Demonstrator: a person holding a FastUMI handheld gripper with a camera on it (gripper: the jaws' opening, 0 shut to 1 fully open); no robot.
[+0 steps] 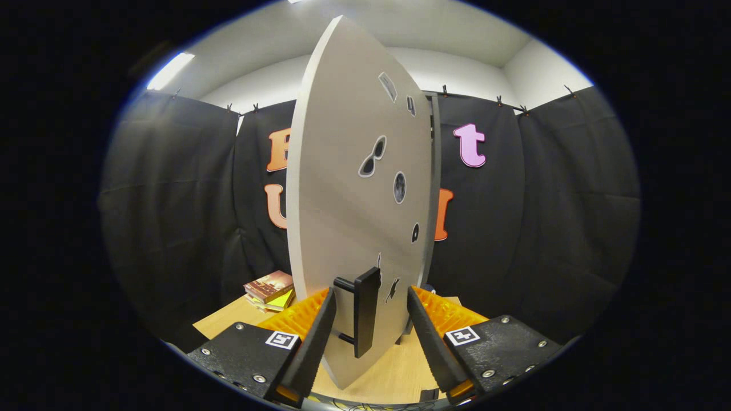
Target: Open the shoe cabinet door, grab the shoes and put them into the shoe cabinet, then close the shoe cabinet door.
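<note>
My gripper (365,337) has its fingers spread wide, one on each side of the shoe cabinet door (348,188), and neither finger presses on anything that I can see. The door stands upright with its long axis running from 6 o'clock to 12 o'clock, and it is swung out so its free edge points nearly straight back at me. Its broad pale face, dotted with small stickers (372,156), angles off toward 1 o'clock.

The door's black handle (360,311) is a vertical bar set low on that face, sitting between my fingers and a little nearer the one at 8 o'clock. The gap between that finger and the handle looks narrow, though the curved view makes it hard to judge whether they touch.

The door's bottom edge hangs just above the light wooden table (394,374). Beyond my fingers, at about 10 o'clock, a small stack of books (269,290) lies on the table.
</note>
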